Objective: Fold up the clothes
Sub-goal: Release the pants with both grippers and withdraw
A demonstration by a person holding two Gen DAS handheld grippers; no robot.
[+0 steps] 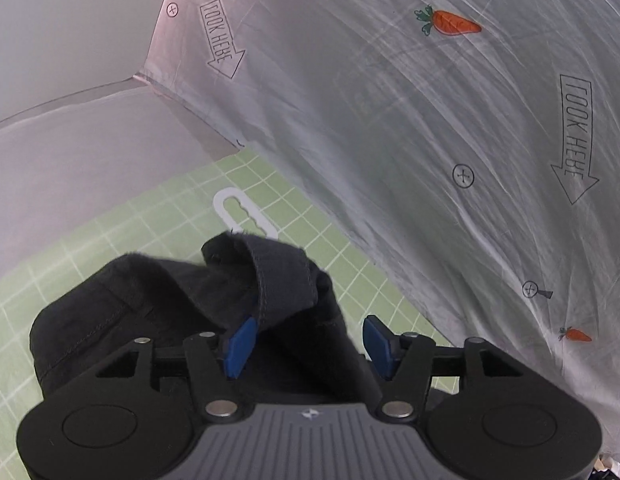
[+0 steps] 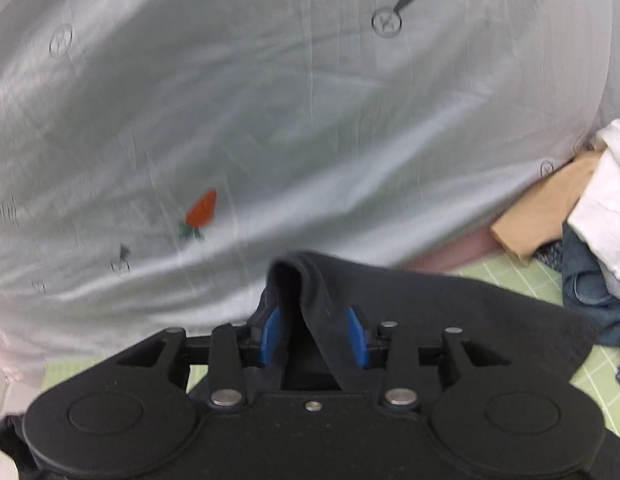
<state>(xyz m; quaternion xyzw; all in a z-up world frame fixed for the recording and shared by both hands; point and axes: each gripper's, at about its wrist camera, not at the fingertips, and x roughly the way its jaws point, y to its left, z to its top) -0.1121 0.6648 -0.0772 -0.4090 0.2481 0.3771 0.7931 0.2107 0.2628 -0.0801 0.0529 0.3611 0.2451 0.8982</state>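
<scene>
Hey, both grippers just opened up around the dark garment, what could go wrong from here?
1. A fold of the dark garment drapes between the right gripper jaws, so it may snag on pulling back.
2. Cloth lies against one left gripper pad; it could drag and undo the fold.

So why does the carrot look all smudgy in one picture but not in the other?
In the right wrist view the orange carrot print on the pale printed sheet is smeared by motion blur; in the left wrist view the carrot and the arrow lettering are crisp. Both views are fisheye, so the sheet bulges and the corners go dark.
</scene>
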